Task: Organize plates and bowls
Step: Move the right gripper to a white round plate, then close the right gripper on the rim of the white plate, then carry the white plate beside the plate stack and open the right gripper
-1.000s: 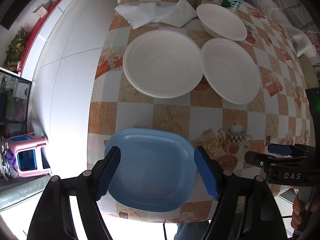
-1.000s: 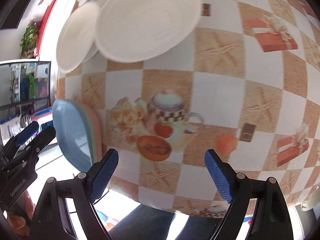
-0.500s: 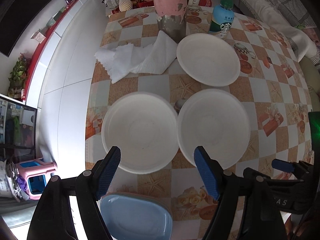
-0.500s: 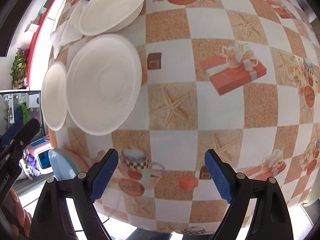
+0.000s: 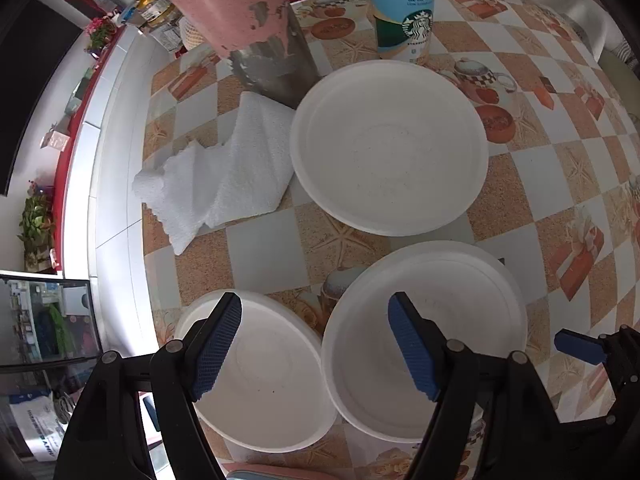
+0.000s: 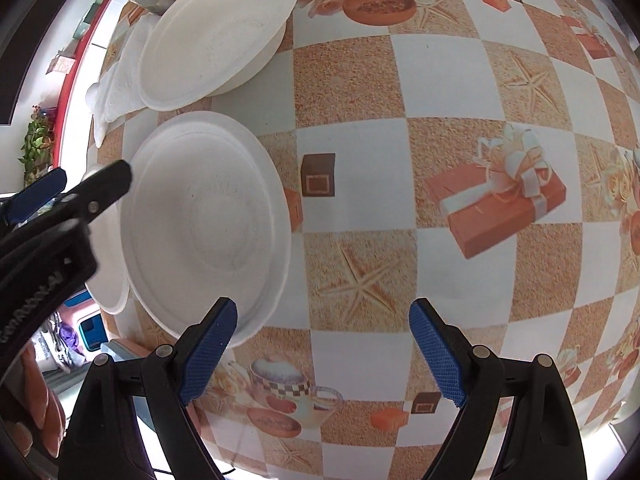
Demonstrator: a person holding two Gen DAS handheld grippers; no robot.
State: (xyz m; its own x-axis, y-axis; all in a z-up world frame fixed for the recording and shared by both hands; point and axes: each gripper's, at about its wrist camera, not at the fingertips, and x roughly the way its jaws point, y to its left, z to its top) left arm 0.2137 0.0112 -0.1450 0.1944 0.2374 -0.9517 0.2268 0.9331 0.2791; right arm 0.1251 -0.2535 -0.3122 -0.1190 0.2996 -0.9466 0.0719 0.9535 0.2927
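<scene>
Left gripper (image 5: pixel 316 344): pointed steeply down over the near table edge, jaws apart, nothing between the blue pads; it hangs above two white bowls set side by side.

Near-left bowl (image 5: pixel 264 376): under the left finger, close to the table edge.

Near-right bowl (image 5: pixel 424 340): just beside the first, rims close; whether they touch cannot be told.

Far bowl (image 5: pixel 388 146): apart from the near pair, farther up the table.

Right gripper (image 6: pixel 324 354): also pointed steeply down, jaws wide apart and empty, over bare tablecloth to the right of the near-right bowl.

Blue plate (image 5: pixel 256 475): only a sliver shows at the bottom of the left view, on a pink one.

Table (image 5: pixel 560 184): cloth of orange and white squares with starfish, teapot and gift prints.

White towel (image 5: pixel 224 180): crumpled, left of the far bowl.

Pink-and-metal canister (image 5: pixel 248 20) and bottle (image 5: pixel 402 12): behind the far bowl.

Room: white tiled floor (image 5: pixel 116 168), potted plants (image 5: pixel 38 220) at left.
</scene>
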